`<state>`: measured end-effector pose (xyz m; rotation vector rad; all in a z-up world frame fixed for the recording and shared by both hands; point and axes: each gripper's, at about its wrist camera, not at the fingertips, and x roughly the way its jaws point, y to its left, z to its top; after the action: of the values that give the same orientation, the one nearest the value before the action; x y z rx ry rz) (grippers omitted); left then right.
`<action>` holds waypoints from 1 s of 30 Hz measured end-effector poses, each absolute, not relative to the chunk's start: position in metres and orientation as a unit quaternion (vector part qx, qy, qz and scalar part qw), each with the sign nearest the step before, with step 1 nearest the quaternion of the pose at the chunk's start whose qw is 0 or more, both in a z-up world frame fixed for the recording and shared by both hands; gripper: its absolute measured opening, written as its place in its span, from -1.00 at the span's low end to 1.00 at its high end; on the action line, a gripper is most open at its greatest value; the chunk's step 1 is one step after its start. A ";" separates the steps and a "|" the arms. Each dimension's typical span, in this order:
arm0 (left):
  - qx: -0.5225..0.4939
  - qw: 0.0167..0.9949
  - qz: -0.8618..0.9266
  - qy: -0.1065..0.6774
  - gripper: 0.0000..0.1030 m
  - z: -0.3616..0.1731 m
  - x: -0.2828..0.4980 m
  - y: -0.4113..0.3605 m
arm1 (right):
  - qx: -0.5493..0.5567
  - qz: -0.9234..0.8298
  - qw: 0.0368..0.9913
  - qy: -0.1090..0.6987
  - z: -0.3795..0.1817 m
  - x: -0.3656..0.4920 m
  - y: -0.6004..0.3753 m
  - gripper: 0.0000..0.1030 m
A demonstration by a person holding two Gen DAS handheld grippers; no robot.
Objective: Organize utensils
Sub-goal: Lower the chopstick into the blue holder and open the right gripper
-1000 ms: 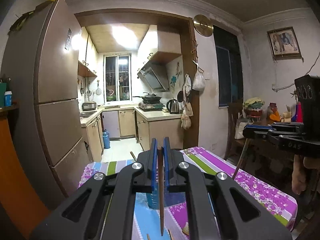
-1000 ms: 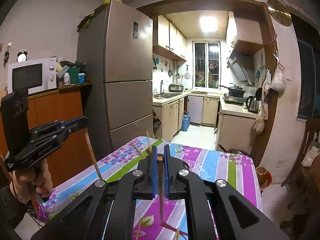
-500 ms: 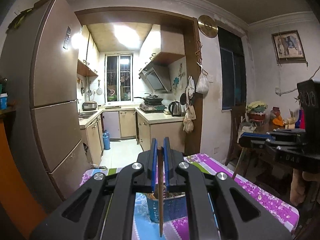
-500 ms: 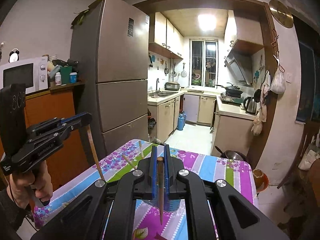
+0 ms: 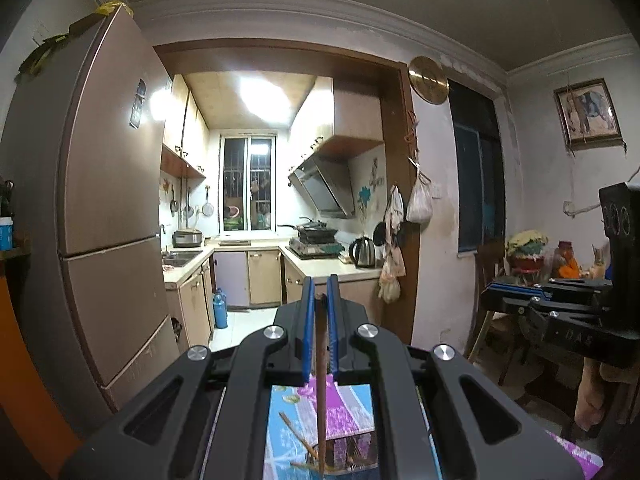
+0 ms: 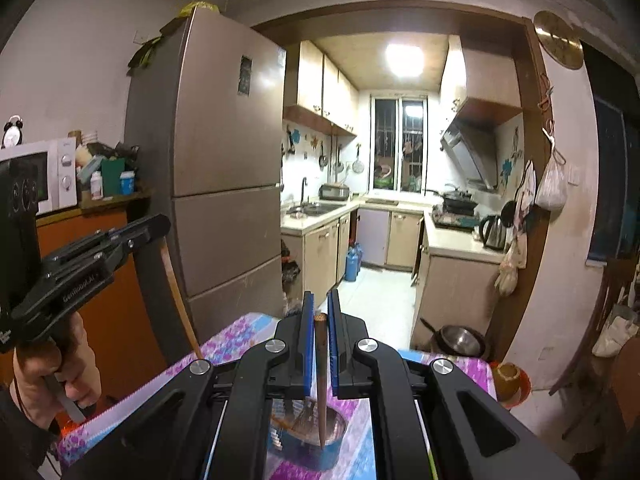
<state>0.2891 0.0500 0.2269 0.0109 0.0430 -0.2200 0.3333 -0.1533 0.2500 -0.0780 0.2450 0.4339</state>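
Chopsticks are what you are sorting: you are holding one in each gripper, upright, above a blue holder on the table. At the bottom centre of the left wrist frame, your left gripper [image 5: 319, 300] is pinching its chopstick [image 5: 321, 380] between nearly closed blue fingers [image 5: 307, 332], and the stick is hanging down through the gap in the frame toward the holder [image 5: 340, 458], whose rim is only partly showing at the lower edge with other sticks already leaning in it. At the bottom centre of the right wrist frame, your right gripper [image 6: 320, 312] is clamping a second chopstick [image 6: 321, 380] the same way, fingers [image 6: 308, 344] closed onto it, and its tip is pointing into the mouth of the blue holder [image 6: 304, 446], seemingly just at or inside the rim; depth is hard to judge here. Each gripper is also showing at the edge of the other's frame, left at mid left, right at mid right. You are, by the look of it, in the dropping-in step. Next, you will probably be lowering each stick straight down until its tip is well inside, then easing the fingers apart; keep the sticks vertical so they are not catching on the rim or on the ones already standing there.
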 end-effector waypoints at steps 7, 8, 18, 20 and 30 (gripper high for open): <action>-0.005 0.993 -0.115 0.018 -0.90 0.223 0.318 0.040 | -0.036 0.220 0.968 0.120 0.246 0.367 -0.148 -0.85; -0.005 0.993 -0.116 0.020 -0.90 0.221 0.323 0.039 | -0.035 0.220 0.967 0.124 0.242 0.372 -0.148 -0.85; -0.011 0.992 -0.110 0.060 -0.90 0.182 0.364 0.036 | -0.028 0.220 0.964 0.149 0.208 0.398 -0.152 -0.85; -0.010 0.992 -0.109 0.066 -0.90 0.176 0.368 0.036 | -0.026 0.220 0.963 0.155 0.201 0.402 -0.153 -0.85; -0.015 0.991 -0.106 0.084 -0.84 0.167 0.377 0.037 | -0.034 0.240 0.954 0.176 0.183 0.408 -0.137 -0.84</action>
<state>0.3771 0.0369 0.1670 -0.0296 0.1676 -0.2124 0.4078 -0.1367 0.1834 -0.0688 0.3574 0.4882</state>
